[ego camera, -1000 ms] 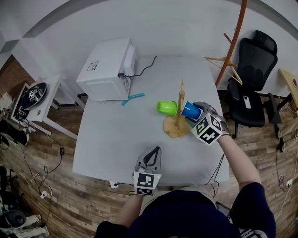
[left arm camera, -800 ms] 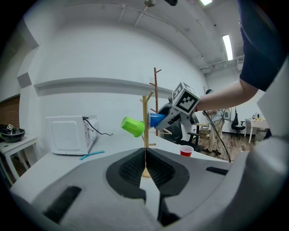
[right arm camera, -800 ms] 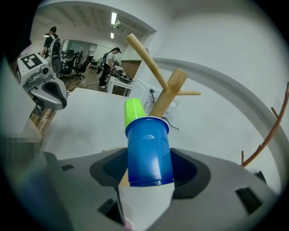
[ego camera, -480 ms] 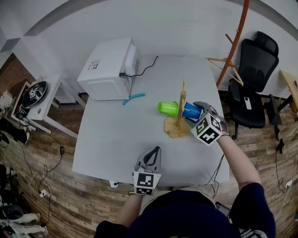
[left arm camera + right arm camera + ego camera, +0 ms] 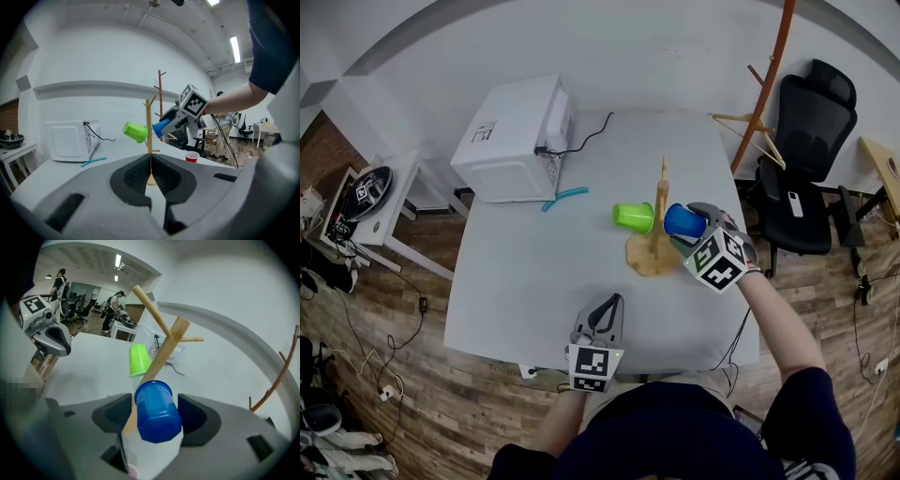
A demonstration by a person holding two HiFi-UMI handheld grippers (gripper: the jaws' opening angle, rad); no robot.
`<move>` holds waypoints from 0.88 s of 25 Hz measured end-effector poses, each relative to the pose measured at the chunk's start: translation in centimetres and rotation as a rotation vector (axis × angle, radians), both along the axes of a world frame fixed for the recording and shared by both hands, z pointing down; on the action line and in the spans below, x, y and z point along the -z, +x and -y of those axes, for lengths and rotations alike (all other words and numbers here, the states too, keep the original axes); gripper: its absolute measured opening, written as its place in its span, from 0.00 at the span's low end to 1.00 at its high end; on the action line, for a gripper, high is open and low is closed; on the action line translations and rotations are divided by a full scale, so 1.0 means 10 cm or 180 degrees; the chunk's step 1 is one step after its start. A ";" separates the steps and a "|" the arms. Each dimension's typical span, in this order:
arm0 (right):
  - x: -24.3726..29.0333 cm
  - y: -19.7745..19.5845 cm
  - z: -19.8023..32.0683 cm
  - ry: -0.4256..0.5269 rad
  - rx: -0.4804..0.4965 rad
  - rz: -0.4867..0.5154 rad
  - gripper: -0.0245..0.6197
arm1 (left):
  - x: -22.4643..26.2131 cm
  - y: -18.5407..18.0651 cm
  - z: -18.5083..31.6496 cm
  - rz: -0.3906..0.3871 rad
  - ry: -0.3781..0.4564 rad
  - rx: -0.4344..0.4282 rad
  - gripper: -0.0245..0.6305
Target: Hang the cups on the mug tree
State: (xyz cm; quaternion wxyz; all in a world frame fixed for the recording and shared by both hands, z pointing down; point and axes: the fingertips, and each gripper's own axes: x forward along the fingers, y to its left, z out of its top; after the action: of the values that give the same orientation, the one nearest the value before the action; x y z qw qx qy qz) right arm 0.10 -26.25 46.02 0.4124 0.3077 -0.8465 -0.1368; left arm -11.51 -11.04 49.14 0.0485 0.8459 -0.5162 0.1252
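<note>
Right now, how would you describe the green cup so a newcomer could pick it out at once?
Find the grey table, then the wooden mug tree right of its middle. The green cup hangs on the tree's left side in the head view. Unlike the blue cup opposite, which sits between the right gripper's jaws, it hangs free.

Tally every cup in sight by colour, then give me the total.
green cup: 1
blue cup: 1
red cup: 1
Total: 3 cups
</note>
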 end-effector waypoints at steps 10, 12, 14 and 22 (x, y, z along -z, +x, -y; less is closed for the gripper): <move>0.09 0.11 -0.03 0.0063 -0.0066 0.0037 0.47 | 0.01 0.08 -0.02 -0.0007 0.0029 -0.0047 0.07; 0.10 0.13 -0.04 0.0077 -0.0080 0.0045 0.47 | 0.02 0.10 -0.02 -0.0009 0.0036 -0.0055 0.07; 0.12 0.16 -0.05 0.0092 -0.0096 0.0056 0.47 | 0.03 0.12 -0.03 -0.0006 0.0043 -0.0067 0.07; 0.18 0.27 -0.11 0.0123 -0.0190 0.0092 0.47 | 0.04 0.19 -0.06 -0.0006 0.0056 -0.0124 0.07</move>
State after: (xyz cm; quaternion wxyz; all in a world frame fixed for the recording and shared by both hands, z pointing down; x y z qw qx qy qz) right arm 2.81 -25.14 44.26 0.3980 0.3426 -0.8400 -0.1363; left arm -9.59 -10.46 48.76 0.0391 0.8562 -0.5007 0.1208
